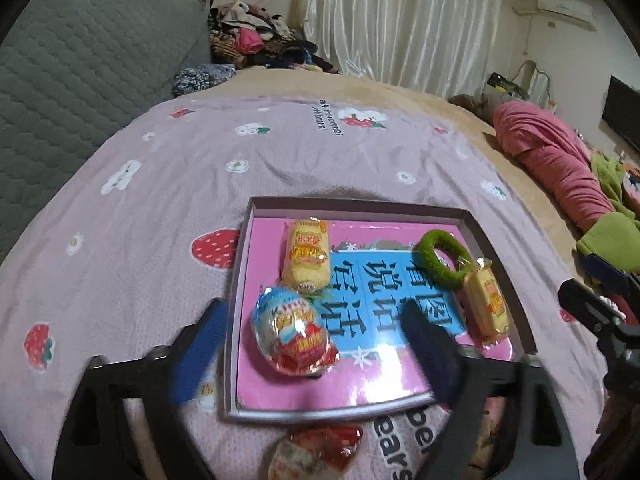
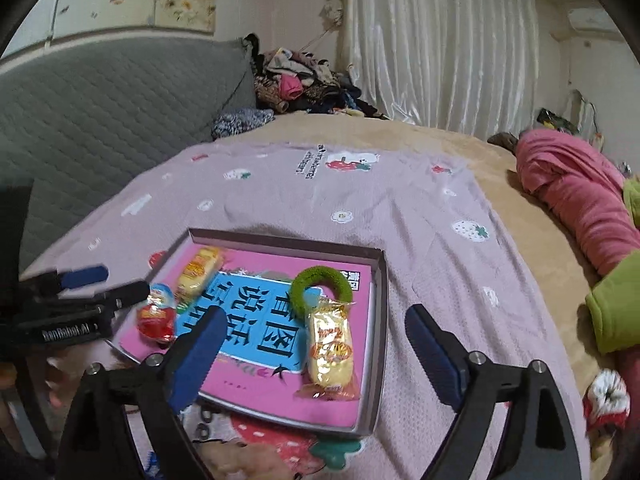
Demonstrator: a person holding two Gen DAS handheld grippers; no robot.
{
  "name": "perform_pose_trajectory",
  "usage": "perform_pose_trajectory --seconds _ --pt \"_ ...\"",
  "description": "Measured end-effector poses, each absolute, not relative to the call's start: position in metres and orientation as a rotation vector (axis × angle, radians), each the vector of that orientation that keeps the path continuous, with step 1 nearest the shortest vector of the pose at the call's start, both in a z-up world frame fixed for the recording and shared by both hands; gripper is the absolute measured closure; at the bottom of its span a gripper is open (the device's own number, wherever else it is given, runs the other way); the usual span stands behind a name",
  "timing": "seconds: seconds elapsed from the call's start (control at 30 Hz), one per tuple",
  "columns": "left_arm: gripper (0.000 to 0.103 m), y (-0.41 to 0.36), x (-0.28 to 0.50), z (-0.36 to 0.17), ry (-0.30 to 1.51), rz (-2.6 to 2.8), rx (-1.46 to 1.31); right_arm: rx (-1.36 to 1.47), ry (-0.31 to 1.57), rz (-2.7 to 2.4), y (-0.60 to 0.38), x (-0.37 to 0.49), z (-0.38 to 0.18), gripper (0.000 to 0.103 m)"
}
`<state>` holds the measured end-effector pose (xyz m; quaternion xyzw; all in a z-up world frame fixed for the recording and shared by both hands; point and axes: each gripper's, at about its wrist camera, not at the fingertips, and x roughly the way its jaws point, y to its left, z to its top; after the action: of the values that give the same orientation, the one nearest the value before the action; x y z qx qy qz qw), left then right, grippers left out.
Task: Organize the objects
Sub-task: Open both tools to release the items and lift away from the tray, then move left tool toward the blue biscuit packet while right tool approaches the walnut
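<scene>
Foil-wrapped, the egg [image 1: 294, 330] lies between the spread jaws of the left hand-held gripper [image 1: 316, 344]; it could be squirted out if clamped off-centre. The right hand-held gripper [image 2: 316, 354] is held apart too, empty.

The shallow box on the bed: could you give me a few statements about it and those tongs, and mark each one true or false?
1. A green ring lies inside the box. True.
2. The left tongs are shut on the egg-shaped sweet. False: they are open around it.
3. Two yellow snack packets are in the box. True.
4. The right tongs hold the ring. False: they are open and empty.
5. The box rests on a bare wooden floor. False: on a strawberry-print blanket.
</scene>
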<state>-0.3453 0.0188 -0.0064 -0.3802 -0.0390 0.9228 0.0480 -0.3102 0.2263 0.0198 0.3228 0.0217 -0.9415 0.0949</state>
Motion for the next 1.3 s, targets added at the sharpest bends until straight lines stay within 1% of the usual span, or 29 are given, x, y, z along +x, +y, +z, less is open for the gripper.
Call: perform_pose_trajectory --seconds 0.03,0.2,0.57,0.67,0.73,0.9,0.97,1.1,1.3 --pt "0.000 0.020 -0.342 -0.005 -0.107 2.822 -1.159 0.969 0.046 -2.791 0.227 -0.305 0.020 0.011" --pt "0.000 0.022 -0.310 0.011 -0.095 2.839 -1.131 1.006 -0.016 -2.750 0.230 -0.282 0.020 0.011" --pt "0.000 0.019 -0.245 0.029 -0.053 2.871 -1.112 1.024 0.023 -2.774 0.225 -0.234 0.049 0.011" --pt "0.000 0.013 -0.226 0.039 -0.073 2.885 -1.097 1.052 0.002 -2.749 0.222 -0.222 0.055 0.008" --pt "0.000 0.008 -0.213 0.047 -0.101 2.899 -1.069 1.053 0.005 -2.740 0.219 -0.213 0.057 0.008" --pt "0.000 0.001 -0.189 0.063 -0.033 2.930 -1.082 1.058 0.016 -2.754 0.211 -0.191 0.068 0.008" --pt "0.000 -0.002 -0.182 0.066 -0.042 2.930 -1.091 1.048 0.034 -2.761 0.208 -0.181 0.073 0.008" --pt "0.000 -0.002 -0.164 0.075 0.002 2.933 -1.089 1.002 0.050 -2.779 0.203 -0.163 0.090 0.007" --pt "0.000 -0.006 -0.145 0.090 -0.014 2.941 -1.061 0.971 0.062 -2.806 0.203 -0.142 0.105 0.007"
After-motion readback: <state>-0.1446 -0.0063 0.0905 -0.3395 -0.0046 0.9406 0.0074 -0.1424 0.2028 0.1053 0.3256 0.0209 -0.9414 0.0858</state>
